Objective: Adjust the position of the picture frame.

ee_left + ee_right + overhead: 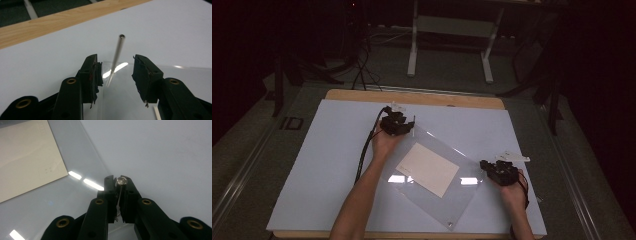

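A clear acrylic sheet [432, 175] lies skewed like a diamond on the white board [337, 150] that covers the wooden table [412, 97]; everything else is placed from this sheet. At its nearest corner a small metal fitting [450, 223] sits in the plastic. On its middle rests a cream card [428, 169], with faint marks too small to read.

At the sheet's right corner the right gripper [496, 169] is held in the person's right hand [512, 187]. In the right gripper view its jaws are closed on a slim metal post [121, 180] with a round head, standing upright between the pads at the sheet's edge.

At the far left corner the left gripper [399, 126], in the left hand [384, 142], has its jaws spread apart on either side of a second metal post [117, 53], which rises from the sheet without touching either pad [96, 72].

Beyond the table, the dim floor [447, 75] bears the marking "ID" [292, 123] and a white frame's legs [449, 45].
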